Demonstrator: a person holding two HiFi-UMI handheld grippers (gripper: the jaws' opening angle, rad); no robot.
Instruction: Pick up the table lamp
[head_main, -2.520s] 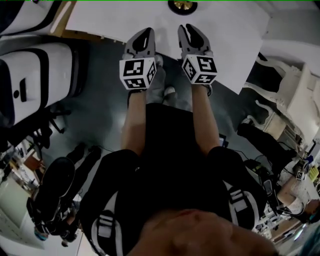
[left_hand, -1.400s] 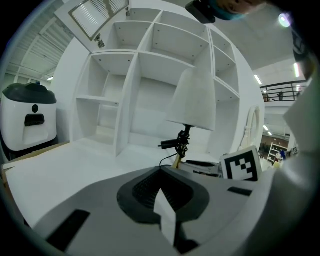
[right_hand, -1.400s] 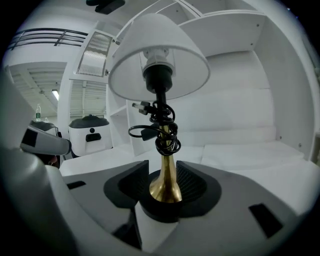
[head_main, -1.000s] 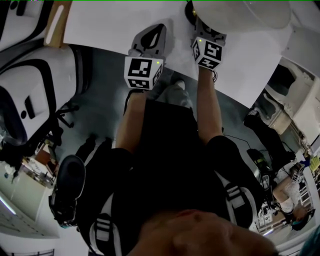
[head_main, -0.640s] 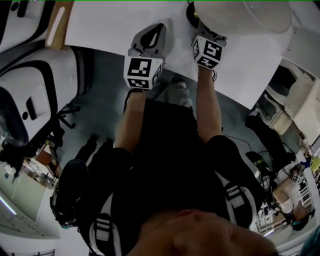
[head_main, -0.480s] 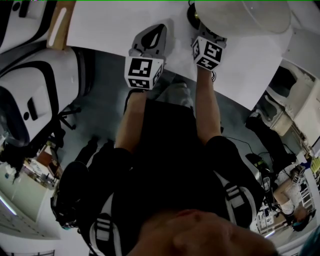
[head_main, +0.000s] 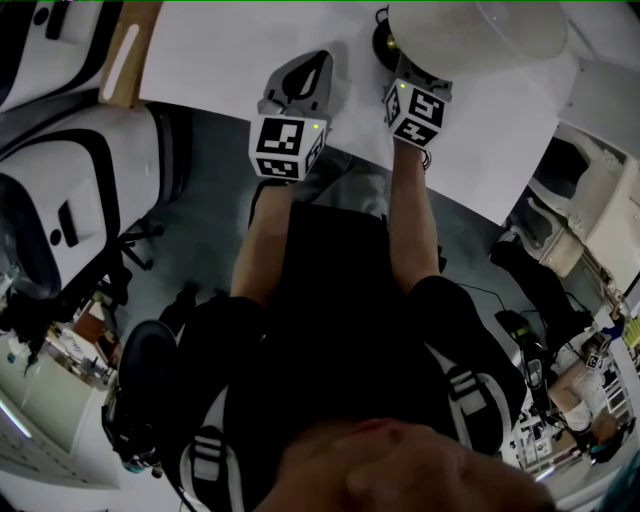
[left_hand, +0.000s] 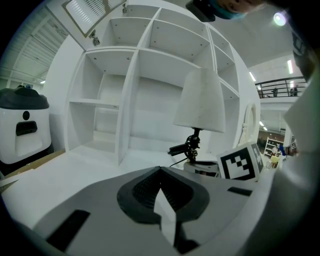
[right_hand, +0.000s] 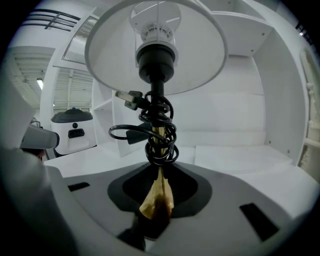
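Brass first: the thin brass stem (right_hand: 158, 195) of the white-shaded table lamp (head_main: 470, 25), standing in from the white table's (head_main: 230, 50) near edge, sits between your right hand-held gripper's (right_hand: 160, 170) closing jaws. Squeeze below the black wound cord (right_hand: 160, 127), then lift straight. Your left hand-held gripper (left_hand: 160, 170) is closed, empty.

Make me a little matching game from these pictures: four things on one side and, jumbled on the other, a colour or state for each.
Things:
1. lamp shade
2. lamp stem
3. cord
4. left gripper

Descriptions:
A. black, coiled round something
B. jaws together, nothing between them
C. white
D. brass-coloured

Pairs: 1-C, 2-D, 3-A, 4-B.
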